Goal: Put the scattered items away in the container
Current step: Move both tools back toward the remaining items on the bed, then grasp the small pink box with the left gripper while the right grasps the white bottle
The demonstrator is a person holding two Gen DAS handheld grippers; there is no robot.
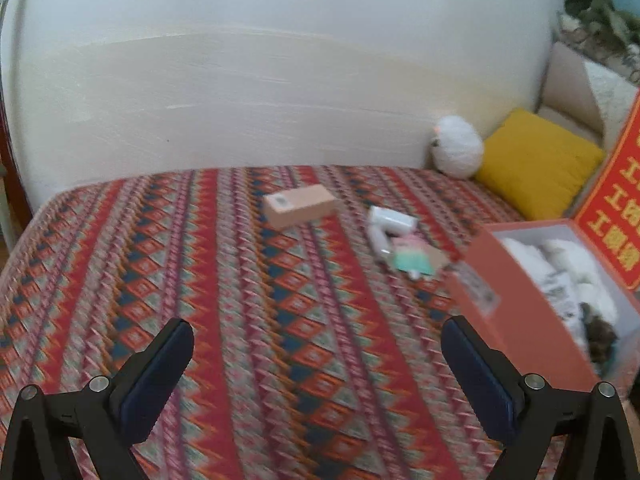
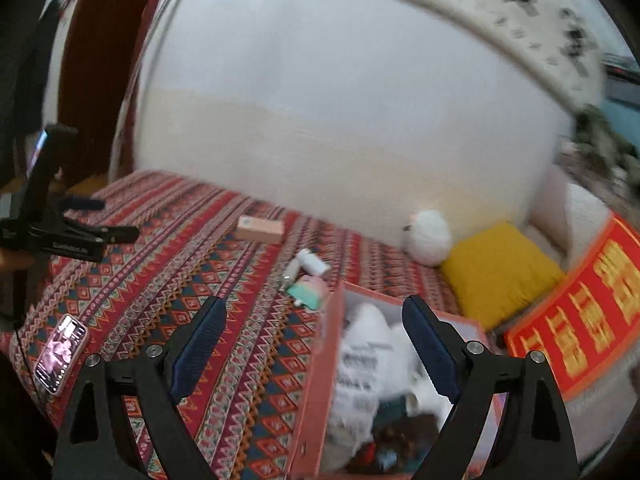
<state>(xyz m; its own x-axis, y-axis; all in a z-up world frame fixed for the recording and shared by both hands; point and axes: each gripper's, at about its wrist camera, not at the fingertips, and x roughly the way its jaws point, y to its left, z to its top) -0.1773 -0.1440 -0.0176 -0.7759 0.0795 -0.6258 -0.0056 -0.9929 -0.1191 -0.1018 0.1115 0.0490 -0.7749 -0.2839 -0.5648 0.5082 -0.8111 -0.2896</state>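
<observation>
An orange box (image 1: 532, 312) stands open on the patterned cloth at the right, holding white packets and a dark item; the right wrist view shows the same orange box (image 2: 316, 384) from above. Further back lie a small tan carton (image 1: 298, 204) (image 2: 259, 230), white tubes (image 1: 390, 226) (image 2: 310, 264) and a pink-and-green packet (image 1: 412, 258) (image 2: 310, 290). My left gripper (image 1: 316, 340) stands open over bare cloth, left of the box. My right gripper (image 2: 314, 316) is open above the box's near wall, with nothing between its fingers.
A yellow cushion (image 1: 540, 164) and a white fluffy toy (image 1: 456, 146) sit against the white wall. The box's red lid with yellow characters (image 2: 580, 320) stands at the right. A phone (image 2: 60, 354) lies at the cloth's left edge, beside a black stand (image 2: 48, 216).
</observation>
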